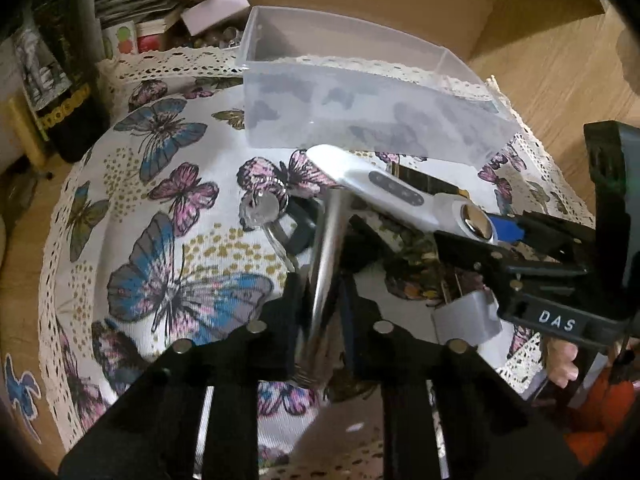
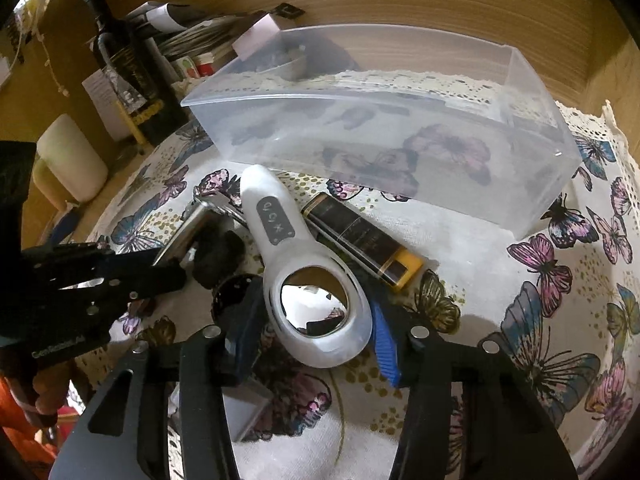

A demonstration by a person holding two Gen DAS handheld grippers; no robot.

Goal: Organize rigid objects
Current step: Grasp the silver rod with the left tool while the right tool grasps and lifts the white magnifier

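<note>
A clear plastic box point(image 1: 360, 112) point(image 2: 400, 148) stands at the back of the butterfly cloth. My left gripper point(image 1: 320, 280) is shut on a shiny metal bar point(image 1: 326, 260), part of a chrome tool with a round end point(image 1: 262, 206). My right gripper point(image 2: 312, 320) is closed around the round mirrored head of a white handheld device point(image 2: 316, 304) point(image 1: 400, 192), and it also shows in the left wrist view point(image 1: 520, 240). A dark tube with a yellow cap point(image 2: 364, 240) lies beside the device. The chrome tool shows in the right wrist view point(image 2: 188, 232).
A dark bottle point(image 2: 124, 68), stacked papers and small boxes point(image 1: 160, 4) and a cream candle point(image 2: 72, 156) crowd the back left. A grey block point(image 1: 468, 316) lies near the front. The lace cloth edge point(image 1: 532, 152) borders a wooden surface.
</note>
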